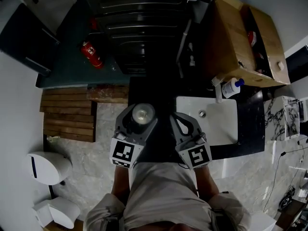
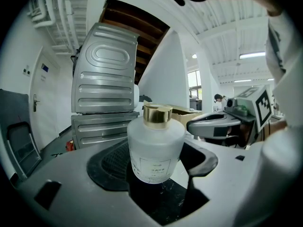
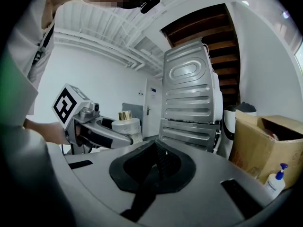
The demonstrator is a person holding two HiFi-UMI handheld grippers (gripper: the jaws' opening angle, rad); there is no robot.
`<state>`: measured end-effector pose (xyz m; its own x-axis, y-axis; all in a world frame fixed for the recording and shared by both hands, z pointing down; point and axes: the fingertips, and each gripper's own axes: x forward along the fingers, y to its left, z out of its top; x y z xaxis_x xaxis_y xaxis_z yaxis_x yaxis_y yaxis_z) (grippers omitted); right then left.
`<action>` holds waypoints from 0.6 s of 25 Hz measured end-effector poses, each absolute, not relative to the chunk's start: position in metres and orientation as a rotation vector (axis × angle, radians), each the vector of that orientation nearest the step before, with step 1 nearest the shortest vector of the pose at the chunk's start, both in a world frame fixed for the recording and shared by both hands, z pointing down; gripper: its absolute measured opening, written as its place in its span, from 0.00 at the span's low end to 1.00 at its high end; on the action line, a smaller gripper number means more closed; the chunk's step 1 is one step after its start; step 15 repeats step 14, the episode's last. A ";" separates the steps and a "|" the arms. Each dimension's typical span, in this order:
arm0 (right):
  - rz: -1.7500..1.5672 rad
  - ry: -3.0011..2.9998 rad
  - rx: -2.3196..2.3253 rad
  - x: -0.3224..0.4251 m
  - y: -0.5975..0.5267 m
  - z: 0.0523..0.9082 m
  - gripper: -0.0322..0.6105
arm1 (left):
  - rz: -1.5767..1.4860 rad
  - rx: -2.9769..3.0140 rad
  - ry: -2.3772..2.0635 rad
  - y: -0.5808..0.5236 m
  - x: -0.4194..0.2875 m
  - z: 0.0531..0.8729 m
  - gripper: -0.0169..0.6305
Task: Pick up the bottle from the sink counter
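frosted white bottle [image 2: 156, 150] with a gold cap [image 2: 157, 114]; white sink [image 1: 219, 124] in a black counter [image 1: 250, 124]; red fire extinguisher [image 1: 91, 53]; brown cardboard box [image 1: 231, 37].

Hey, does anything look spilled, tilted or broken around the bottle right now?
Nothing stands out. The round frosted white bottle sits upright between the jaws of the left gripper, its gold cap on, with no spill visible.
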<state>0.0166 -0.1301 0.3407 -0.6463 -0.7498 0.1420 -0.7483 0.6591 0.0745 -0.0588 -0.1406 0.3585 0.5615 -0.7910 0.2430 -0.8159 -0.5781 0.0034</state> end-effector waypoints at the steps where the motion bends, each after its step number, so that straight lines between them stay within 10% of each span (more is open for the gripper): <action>1: -0.010 -2.711 1.238 0.017 -0.131 0.341 0.04 | 0.329 2.673 -1.379 -0.141 -0.059 0.359 0.52; 15: 0.002 -2.696 1.250 0.011 -0.134 0.346 0.04 | 0.342 2.677 -1.370 -0.144 -0.063 0.362 0.52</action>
